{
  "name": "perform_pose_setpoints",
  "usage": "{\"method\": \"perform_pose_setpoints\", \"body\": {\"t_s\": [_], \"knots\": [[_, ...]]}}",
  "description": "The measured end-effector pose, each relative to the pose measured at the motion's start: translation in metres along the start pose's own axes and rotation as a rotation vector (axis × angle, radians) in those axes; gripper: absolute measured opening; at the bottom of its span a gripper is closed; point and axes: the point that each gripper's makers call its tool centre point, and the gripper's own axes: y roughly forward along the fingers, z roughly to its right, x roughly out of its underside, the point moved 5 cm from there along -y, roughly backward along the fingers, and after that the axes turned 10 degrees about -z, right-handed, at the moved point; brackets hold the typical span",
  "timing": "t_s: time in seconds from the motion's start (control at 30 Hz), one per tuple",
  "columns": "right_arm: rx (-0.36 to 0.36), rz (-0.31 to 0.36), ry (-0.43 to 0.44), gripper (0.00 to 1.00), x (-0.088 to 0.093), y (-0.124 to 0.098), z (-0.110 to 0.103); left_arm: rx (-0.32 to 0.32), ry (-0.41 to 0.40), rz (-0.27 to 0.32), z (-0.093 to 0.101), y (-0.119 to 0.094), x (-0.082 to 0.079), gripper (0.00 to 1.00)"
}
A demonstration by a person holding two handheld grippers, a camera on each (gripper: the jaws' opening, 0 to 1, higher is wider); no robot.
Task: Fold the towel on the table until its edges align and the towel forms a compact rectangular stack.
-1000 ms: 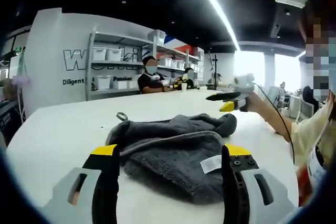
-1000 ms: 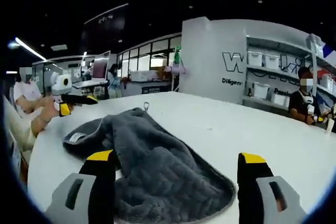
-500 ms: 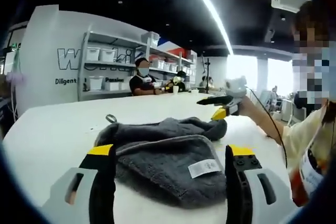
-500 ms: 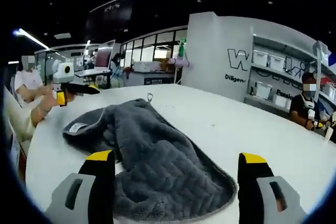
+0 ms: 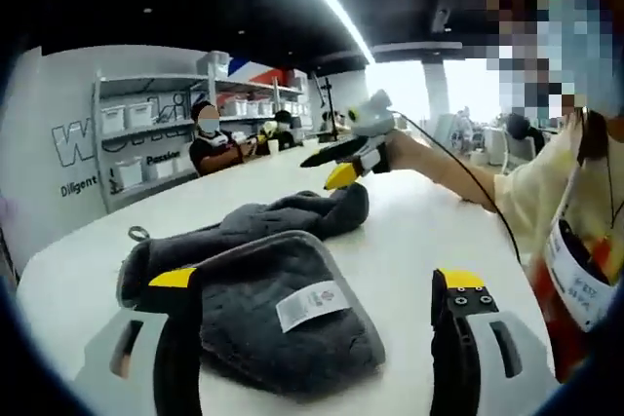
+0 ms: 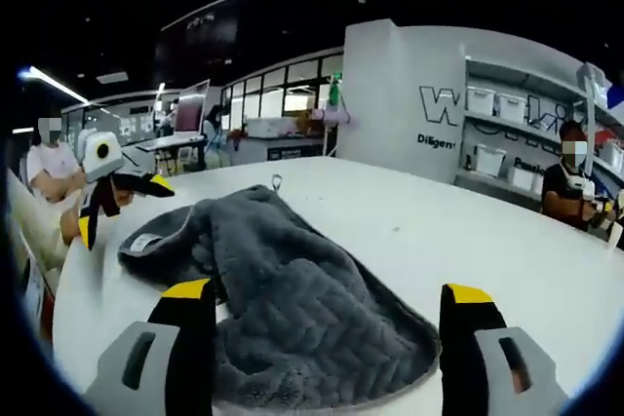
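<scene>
Towel is lying rumpled and half doubled over on the white table, a grey heap with its white label facing up near the left gripper; in the right gripper view the same towel is spreading out between that gripper's jaws, its hanging loop pointing away toward the far edge of the table. Left gripper is hovering just short of the labelled end, jaws standing wide apart and holding nothing; right gripper is sitting at the opposite broad end, jaws likewise parted and empty, the cloth's rounded hem lying just ahead of them. In the left gripper view the right gripper is appearing beyond the towel's bunched far end; in the right gripper view the left gripper is showing beside the labelled corner. Long axis of the towel is running roughly from one gripper to the other, so each is nearest its own end; my judgement is that the next fold is depending on each taking its near edge.
</scene>
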Motion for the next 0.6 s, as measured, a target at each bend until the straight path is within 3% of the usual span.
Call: {"method": "perform_pose_setpoints", "body": {"t_s": [0.27, 0.5, 0.6], "knots": [[-0.007, 0.001, -0.006, 0.96, -0.001, -0.001, -0.001, -0.006, -0.005, -0.013, 0.004, 0.011, 0.008, 0.89], [-0.019, 0.001, -0.013, 0.94, -0.001, -0.001, -0.004, -0.067, 0.013, -0.024, -0.005, 0.011, 0.012, 0.65], [-0.022, 0.002, -0.015, 0.94, -0.002, -0.001, -0.004, -0.083, 0.011, -0.026, -0.008, 0.010, 0.012, 0.60]]}}
